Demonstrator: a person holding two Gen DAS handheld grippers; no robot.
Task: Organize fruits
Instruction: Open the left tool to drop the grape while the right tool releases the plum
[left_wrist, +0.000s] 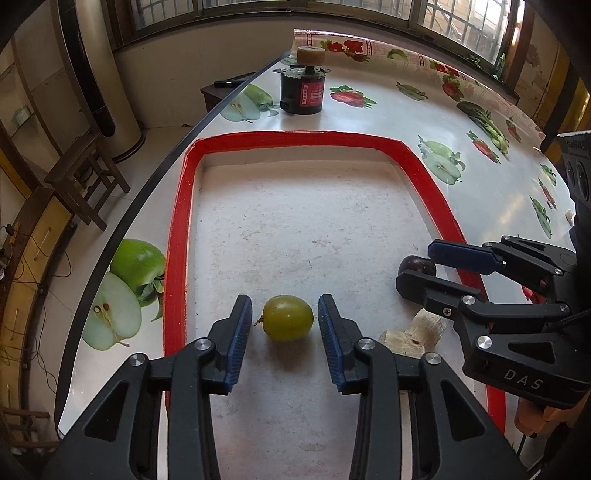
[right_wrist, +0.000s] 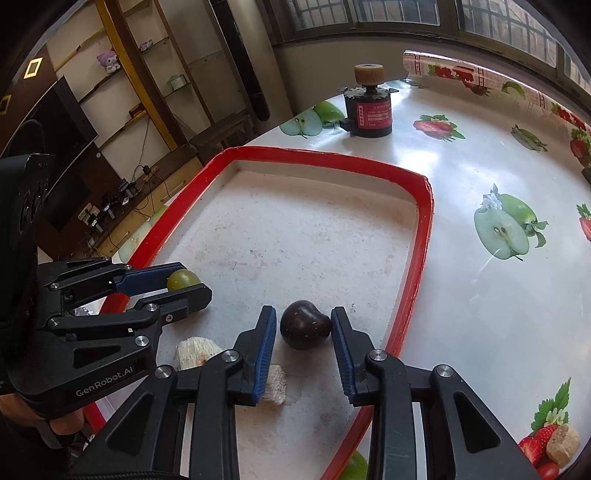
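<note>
Nearest, both grippers straddle fruit near the front edge of the red-rimmed tray (left_wrist: 181, 229), gaps showing at each pad. Left gripper (left_wrist: 284, 325) brackets one green grape (left_wrist: 288, 317); right gripper (right_wrist: 303, 334) brackets one dark plum (right_wrist: 304, 325). Close gently, centred (both skins look soft, I judge). Two pale chunks (left_wrist: 413, 332) lie between them; farther, one black motor (left_wrist: 303, 88) stands near the tabletop's far edge.

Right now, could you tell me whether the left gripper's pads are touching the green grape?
Apart. The left wrist view shows tray floor on both sides of the green grape, between it and each pad of the left gripper.
</note>
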